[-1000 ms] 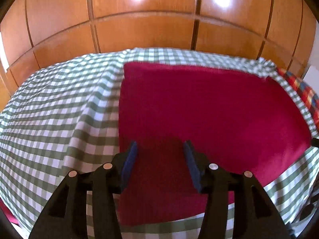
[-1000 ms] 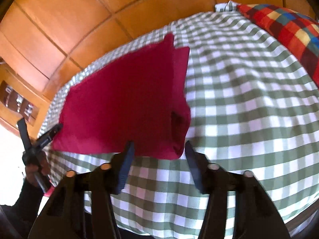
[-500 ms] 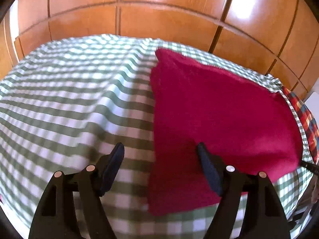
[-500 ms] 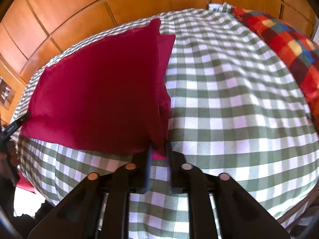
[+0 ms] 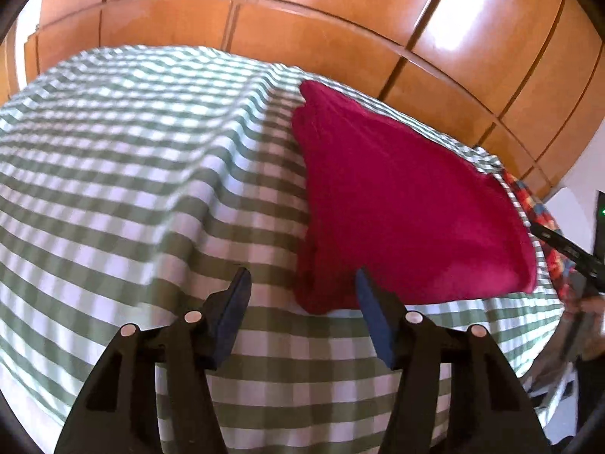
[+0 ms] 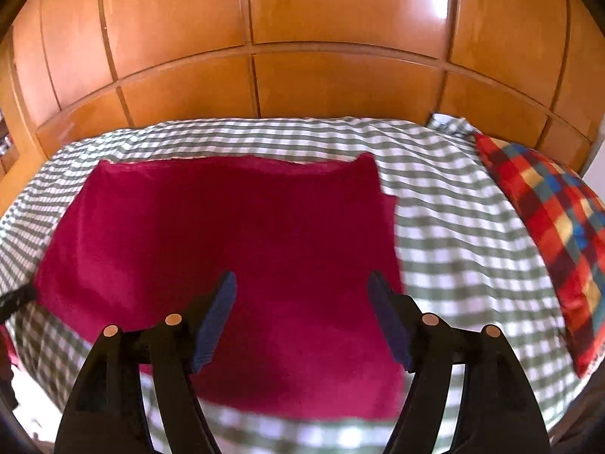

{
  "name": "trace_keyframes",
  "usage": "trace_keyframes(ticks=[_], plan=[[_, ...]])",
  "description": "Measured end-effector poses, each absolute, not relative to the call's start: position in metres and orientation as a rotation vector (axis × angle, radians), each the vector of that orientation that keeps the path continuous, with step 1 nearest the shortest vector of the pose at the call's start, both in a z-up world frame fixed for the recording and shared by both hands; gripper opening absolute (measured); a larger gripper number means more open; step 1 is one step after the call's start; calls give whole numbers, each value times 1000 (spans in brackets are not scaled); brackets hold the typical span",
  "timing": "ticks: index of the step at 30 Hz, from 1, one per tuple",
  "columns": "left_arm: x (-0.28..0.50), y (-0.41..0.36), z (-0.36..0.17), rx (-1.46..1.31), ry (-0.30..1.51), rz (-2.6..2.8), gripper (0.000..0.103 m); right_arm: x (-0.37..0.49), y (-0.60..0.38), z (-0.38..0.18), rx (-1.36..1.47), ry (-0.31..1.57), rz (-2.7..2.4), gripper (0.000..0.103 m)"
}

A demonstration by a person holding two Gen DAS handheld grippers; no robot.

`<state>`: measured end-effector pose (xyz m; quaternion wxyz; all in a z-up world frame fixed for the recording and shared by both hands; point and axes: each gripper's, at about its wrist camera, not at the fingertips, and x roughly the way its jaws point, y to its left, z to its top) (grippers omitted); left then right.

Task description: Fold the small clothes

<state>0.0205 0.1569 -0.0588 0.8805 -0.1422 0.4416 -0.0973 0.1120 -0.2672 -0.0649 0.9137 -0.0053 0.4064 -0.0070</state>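
Note:
A folded crimson cloth (image 6: pixel 234 242) lies flat on the green-and-white checked bed sheet (image 6: pixel 446 234); a lower layer peeks out along its right edge. My right gripper (image 6: pixel 302 287) hovers over the cloth's near half. Its jaws are opening, with only the cloth's flat surface below them and nothing pinched. In the left wrist view the crimson cloth (image 5: pixel 408 204) sits to the right. My left gripper (image 5: pixel 302 283) straddles its near left corner. Those jaws are closing, and the pads do not press on the fabric. Each gripper's tip shows at the edge of the other's view.
A red, blue and yellow checked pillow (image 6: pixel 548 234) lies at the sheet's right end. Glossy wooden wardrobe panels (image 6: pixel 302 38) rise right behind the bed. Bare checked sheet (image 5: pixel 132 170) spreads to the left of the cloth.
The right gripper was shut on the cloth's near right corner half a second ago; it has let go, opened and swung over the cloth. The left gripper slid left to the near left corner.

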Motion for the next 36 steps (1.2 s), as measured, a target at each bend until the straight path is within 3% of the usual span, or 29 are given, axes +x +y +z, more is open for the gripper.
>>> trace_keyframes(ticks=[3,4,5,10,15,19,23,29,36], plan=[[27,152,-64,-350,946,-246,46,123,-269,-82,-16,856,-57,71],[28,150,-65,-350,954,-258,31,125,-273,-90,-12,873,-68,71],[28,148,-66,-331,960,-253,22,127,-277,-101,-8,892,-78,76],[21,162,-82,-368,992,-261,17,113,-292,-123,53,797,-27,79],[19,162,-81,-403,997,-240,21,114,-283,-124,12,783,-54,82],[22,141,-50,-222,912,-109,47,113,-282,-124,12,773,-58,82],[28,126,-19,-96,808,-6,61,112,-283,-124,15,766,-58,82],[44,118,1,-31,750,48,68,112,-282,-124,14,763,-60,82],[59,115,-3,33,743,85,69,112,-283,-124,14,763,-58,82]])
